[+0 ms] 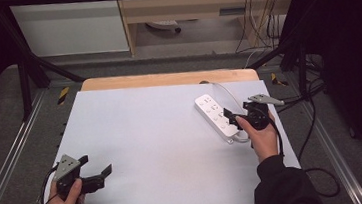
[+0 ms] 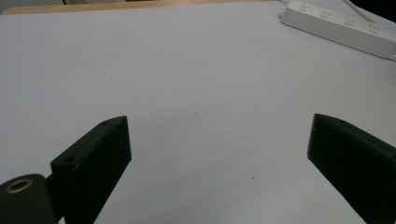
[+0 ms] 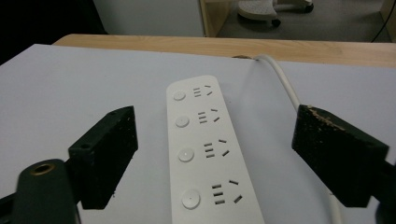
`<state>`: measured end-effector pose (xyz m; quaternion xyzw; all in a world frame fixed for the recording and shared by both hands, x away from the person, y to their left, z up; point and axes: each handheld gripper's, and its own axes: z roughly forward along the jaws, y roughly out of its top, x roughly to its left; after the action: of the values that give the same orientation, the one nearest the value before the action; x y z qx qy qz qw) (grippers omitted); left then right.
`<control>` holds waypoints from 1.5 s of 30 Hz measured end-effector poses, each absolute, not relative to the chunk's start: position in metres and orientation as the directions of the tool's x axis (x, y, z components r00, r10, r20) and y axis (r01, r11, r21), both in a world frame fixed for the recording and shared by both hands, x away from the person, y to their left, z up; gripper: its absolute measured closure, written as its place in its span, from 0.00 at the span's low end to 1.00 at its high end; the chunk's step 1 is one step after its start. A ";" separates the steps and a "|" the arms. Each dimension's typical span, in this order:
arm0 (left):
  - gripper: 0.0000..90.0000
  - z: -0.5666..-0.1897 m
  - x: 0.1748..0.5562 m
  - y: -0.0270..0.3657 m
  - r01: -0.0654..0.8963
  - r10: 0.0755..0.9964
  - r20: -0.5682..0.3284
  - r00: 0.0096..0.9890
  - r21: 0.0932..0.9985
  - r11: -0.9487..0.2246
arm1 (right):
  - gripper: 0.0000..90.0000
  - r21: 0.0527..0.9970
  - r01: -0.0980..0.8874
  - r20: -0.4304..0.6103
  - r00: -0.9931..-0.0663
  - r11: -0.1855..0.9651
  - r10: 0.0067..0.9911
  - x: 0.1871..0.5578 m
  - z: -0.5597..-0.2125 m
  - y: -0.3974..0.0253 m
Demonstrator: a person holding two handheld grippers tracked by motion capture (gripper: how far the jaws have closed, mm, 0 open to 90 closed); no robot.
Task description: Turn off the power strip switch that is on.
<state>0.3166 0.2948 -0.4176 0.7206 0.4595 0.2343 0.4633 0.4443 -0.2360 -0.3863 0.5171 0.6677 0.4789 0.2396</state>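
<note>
Closing on the power strip (image 3: 205, 149) is the step in hand, by my reading. The white strip lies at about three o'clock on the counter (image 1: 142, 136), running from eleven to five, its cord (image 3: 280, 79) curving away toward the far edge. The right gripper (image 1: 238, 118) hangs over the strip's near end with its jaws wide apart, one on each long side and neither touching. To do this well, lower the jaws evenly until they bracket the body between two of the round buttons, keep them square to the long sides so the strip does not twist, and stay clear of the cord. The right hand (image 1: 262, 137) comes in from five o'clock, wrist fairly straight, gripper pointed toward ten. The left gripper (image 1: 93, 173) rests low at seven o'clock, jaws also spread, aimed across bare counter toward the strip, well apart from it.
</note>
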 end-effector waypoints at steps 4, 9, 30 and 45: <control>0.07 -0.418 0.317 0.294 0.449 0.880 -0.089 0.467 0.881 -0.150 | 0.33 0.891 0.452 0.219 -0.342 -0.045 0.914 0.451 -0.390 -0.237; 0.07 -0.418 0.317 0.294 0.447 0.881 -0.085 0.466 0.882 -0.151 | 0.52 0.897 0.439 0.219 -0.338 -0.053 0.915 0.459 -0.394 -0.234; 0.07 -0.418 0.317 0.294 0.446 0.882 -0.087 0.463 0.883 -0.146 | 1.00 0.888 0.457 0.125 -0.351 0.054 0.928 0.491 -0.404 -0.204; 0.07 -0.417 0.317 0.294 0.444 0.882 -0.083 0.463 0.883 -0.150 | 1.00 0.873 0.483 0.114 -0.328 0.063 0.938 0.498 -0.416 -0.200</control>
<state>0.3166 0.2943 -0.4174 0.7203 0.4602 0.2376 0.4615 0.4981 -0.2004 -0.4163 0.5203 0.6829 0.4448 0.2553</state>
